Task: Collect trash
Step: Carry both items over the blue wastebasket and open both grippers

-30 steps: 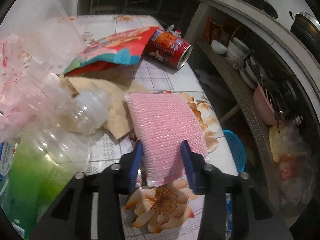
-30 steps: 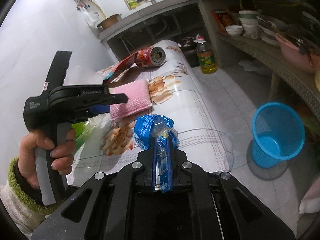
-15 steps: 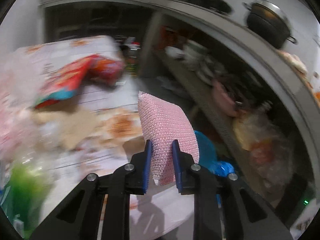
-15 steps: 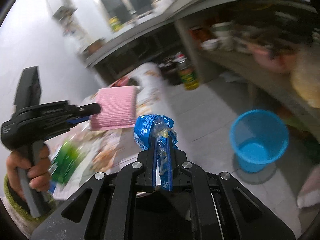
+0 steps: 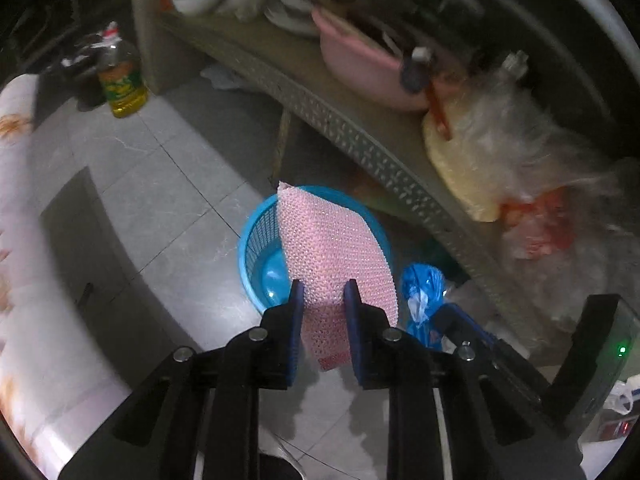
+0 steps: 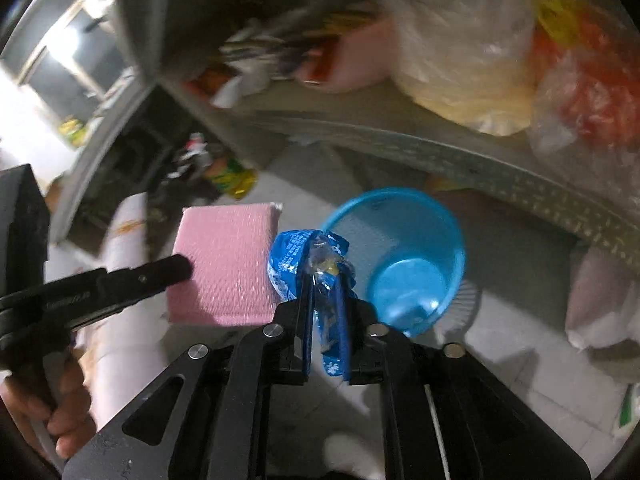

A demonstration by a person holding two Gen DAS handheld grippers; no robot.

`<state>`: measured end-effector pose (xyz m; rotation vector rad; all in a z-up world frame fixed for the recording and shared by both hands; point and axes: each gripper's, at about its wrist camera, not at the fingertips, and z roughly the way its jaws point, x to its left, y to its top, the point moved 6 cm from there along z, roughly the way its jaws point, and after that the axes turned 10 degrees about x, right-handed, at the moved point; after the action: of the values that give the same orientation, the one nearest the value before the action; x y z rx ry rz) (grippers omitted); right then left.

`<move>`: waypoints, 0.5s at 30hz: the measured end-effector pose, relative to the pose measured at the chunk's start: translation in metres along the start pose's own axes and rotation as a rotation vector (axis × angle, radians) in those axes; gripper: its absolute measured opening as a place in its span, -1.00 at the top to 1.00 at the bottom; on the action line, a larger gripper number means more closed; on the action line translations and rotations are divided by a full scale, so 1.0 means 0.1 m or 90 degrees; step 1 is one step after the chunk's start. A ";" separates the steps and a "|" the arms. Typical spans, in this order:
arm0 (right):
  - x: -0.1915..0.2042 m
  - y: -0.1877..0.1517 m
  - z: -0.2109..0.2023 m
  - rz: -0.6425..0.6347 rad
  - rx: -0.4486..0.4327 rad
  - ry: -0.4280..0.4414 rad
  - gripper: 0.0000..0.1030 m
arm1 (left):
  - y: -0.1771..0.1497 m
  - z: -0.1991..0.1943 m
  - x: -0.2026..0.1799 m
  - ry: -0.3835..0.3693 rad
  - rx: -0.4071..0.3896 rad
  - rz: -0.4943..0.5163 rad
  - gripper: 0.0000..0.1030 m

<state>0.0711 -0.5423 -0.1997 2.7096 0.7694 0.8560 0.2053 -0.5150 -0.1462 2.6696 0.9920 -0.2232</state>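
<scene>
At the far left of the left wrist view we see the edge of the flower-printed worktop (image 5: 16, 208), and beyond it a bottle of yellow oil (image 5: 122, 80) standing on the tiled floor (image 5: 160, 184). Moving right, the left gripper (image 5: 323, 292) points steeply down, its blue fingers (image 5: 297, 312) closed on the lower part of a pink scouring pad (image 5: 332, 248); these jaws have closed further over the last second, with the pad between them. The pad hangs upright in front of the blue wastebasket (image 5: 256, 248), which stands on the floor beside a shelf (image 5: 360, 136). Just right of the pad we see a blue crumpled wrapper (image 5: 422, 284) in the right gripper (image 5: 444, 320). On the shelf sit a pink basin (image 5: 360, 68) and plastic bags (image 5: 520, 152).

In the right wrist view a hand (image 6: 60, 412) grips the left gripper's handle at the left edge. Its dark finger overlaps the pad (image 6: 224, 264). Right of that, the right gripper (image 6: 326, 300) has its fingers (image 6: 343, 308) around the wrapper (image 6: 308, 264); these jaws have just been opening slightly, yet the wrapper sits pinched between them. The wastebasket (image 6: 404, 264) lies just right of the wrapper, open mouth toward us.
</scene>
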 end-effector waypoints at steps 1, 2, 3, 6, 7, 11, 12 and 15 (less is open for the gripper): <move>-0.05 0.05 0.11 0.006 0.000 -0.006 0.67 | 0.11 0.16 0.01 0.007 0.006 -0.005 0.53; -0.11 0.08 0.19 0.010 -0.002 -0.011 0.40 | 0.20 0.28 0.03 0.012 0.013 -0.007 0.52; -0.16 0.13 0.32 0.016 -0.004 -0.025 0.21 | 0.25 0.38 0.06 0.020 0.016 -0.011 0.50; -0.29 0.15 0.55 0.025 -0.005 -0.071 -0.14 | 0.33 0.66 0.18 0.038 0.040 -0.020 0.40; -0.32 0.14 0.58 0.033 -0.002 -0.073 -0.14 | 0.33 0.72 0.21 0.041 0.049 -0.024 0.31; -0.36 -0.06 0.51 0.050 -0.008 -0.066 -0.17 | 0.29 0.61 0.26 0.014 0.032 -0.040 0.11; -0.37 -0.08 0.47 0.048 -0.009 -0.067 -0.17 | 0.28 0.55 0.25 0.010 0.022 -0.036 0.08; -0.31 -0.19 0.28 0.041 -0.020 -0.071 -0.23 | 0.24 0.32 0.19 0.006 -0.008 -0.020 0.02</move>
<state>0.0574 -0.5434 -0.2435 2.7404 0.6432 0.7175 0.2343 -0.5308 -0.1763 2.6473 1.0353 -0.2103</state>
